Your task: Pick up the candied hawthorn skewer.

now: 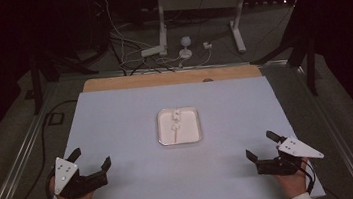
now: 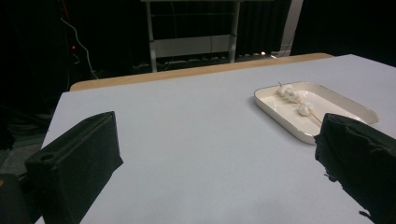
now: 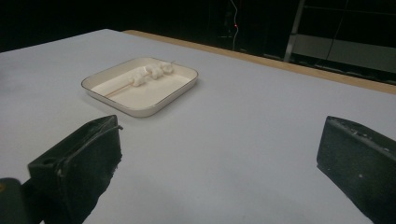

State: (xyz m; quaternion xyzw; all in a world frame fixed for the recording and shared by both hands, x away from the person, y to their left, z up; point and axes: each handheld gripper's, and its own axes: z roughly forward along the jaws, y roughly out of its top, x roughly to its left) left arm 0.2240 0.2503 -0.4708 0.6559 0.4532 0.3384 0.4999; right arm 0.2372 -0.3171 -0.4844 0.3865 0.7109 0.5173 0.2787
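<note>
A white square tray (image 1: 194, 136) sits at the middle of the pale table. In it lies a thin wooden skewer (image 1: 176, 127) threaded with a few white marshmallow-like pieces (image 2: 293, 96) (image 3: 150, 72). My left gripper (image 1: 90, 158) rests near the table's front left corner, held in a hand, jaws wide apart with nothing between them. My right gripper (image 1: 261, 145) rests near the front right corner, also open and empty. Both point toward the tray (image 2: 285, 121) (image 3: 140, 109) from well short of it.
The pale mat (image 1: 118, 131) covers a wooden tabletop whose far edge (image 1: 162, 78) shows beyond it. Past the table stand a white metal frame (image 1: 199, 6), loose cables (image 1: 129, 54) and dark stands on the floor.
</note>
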